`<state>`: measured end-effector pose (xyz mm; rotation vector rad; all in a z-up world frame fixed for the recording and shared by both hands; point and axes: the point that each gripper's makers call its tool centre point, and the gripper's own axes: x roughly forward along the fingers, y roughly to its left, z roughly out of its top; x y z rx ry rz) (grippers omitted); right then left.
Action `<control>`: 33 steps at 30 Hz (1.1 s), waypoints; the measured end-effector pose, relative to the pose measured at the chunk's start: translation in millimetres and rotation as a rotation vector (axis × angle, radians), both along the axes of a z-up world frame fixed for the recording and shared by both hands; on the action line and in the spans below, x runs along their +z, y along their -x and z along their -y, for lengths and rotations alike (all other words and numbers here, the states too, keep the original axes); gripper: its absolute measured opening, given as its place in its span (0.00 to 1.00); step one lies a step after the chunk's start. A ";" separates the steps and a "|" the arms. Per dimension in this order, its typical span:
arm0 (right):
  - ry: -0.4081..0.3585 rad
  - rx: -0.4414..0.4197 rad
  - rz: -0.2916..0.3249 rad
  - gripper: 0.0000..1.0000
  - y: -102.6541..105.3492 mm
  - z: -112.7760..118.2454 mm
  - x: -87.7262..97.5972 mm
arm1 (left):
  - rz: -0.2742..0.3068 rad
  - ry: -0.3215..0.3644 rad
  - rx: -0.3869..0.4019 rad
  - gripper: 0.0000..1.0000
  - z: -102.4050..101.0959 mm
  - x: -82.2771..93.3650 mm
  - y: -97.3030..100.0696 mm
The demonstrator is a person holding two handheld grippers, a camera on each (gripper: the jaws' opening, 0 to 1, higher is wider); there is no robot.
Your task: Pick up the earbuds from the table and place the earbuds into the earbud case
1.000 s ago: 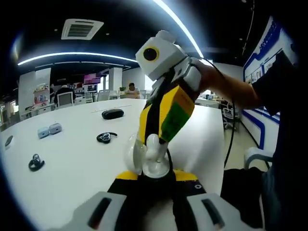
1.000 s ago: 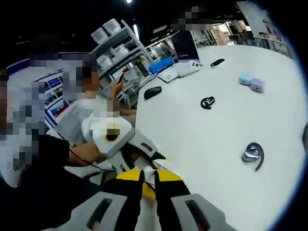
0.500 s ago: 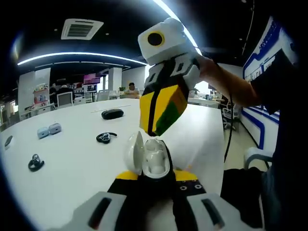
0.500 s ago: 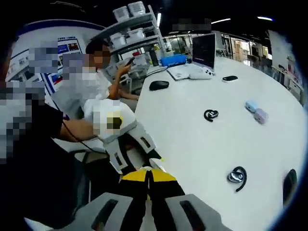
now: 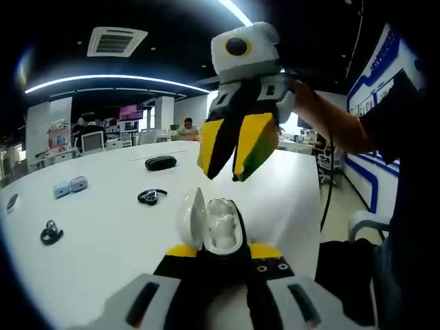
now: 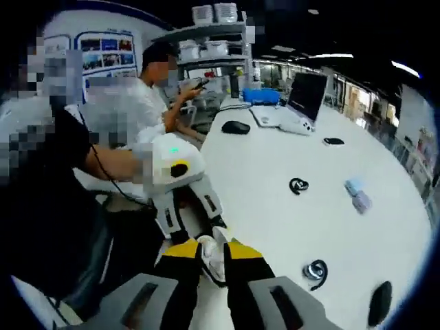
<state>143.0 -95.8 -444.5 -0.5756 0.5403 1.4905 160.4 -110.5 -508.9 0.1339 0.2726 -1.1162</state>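
lifted clear, right gripper hangs parted above open earbud case clamped by left gripper.

No text, label or number is legible anywhere here.

White earbud case, lid hinged open, upright, black earbuds lying apart on white table

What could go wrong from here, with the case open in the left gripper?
1. The open earbud case is pinched only at its base by the left gripper; a nudge could tip it.
2. The right gripper hangs open just above it and could clip the raised lid.
3. Two black earbuds lie on the table, a reach away.
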 end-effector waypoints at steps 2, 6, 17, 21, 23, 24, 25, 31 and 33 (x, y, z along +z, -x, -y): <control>0.034 0.040 0.089 0.20 -3.3 2.2 1.5 | 0.000 0.000 0.000 0.25 0.1 0.0 0.0; 0.132 0.110 0.175 0.32 -2.4 5.5 -10.6 | 0.002 -0.001 0.001 0.25 0.2 0.0 0.0; 0.381 0.224 0.325 0.42 -19.2 10.3 -48.3 | 0.006 -0.004 0.002 0.25 0.1 0.1 0.2; 0.411 0.256 0.333 0.41 -23.1 7.3 -53.7 | 0.008 -0.004 0.002 0.25 0.0 0.0 0.3; 0.419 0.281 0.330 0.40 -21.9 5.1 -55.5 | 0.008 -0.004 0.001 0.25 -0.1 0.0 0.1; 0.425 0.292 0.329 0.40 -21.0 4.3 -56.4 | 0.008 -0.004 0.001 0.25 -0.1 -0.1 0.0; 0.430 0.300 0.328 0.40 -20.4 3.3 -57.4 | 0.008 -0.004 0.001 0.25 -0.1 -0.1 0.0; 0.459 0.345 0.310 0.37 -15.7 -0.4 -64.6 | 0.008 -0.005 -0.004 0.25 0.2 -0.1 -0.1; 0.463 0.348 0.309 0.37 -15.3 -0.1 -64.5 | 0.005 -0.004 -0.003 0.25 0.1 -0.1 -0.2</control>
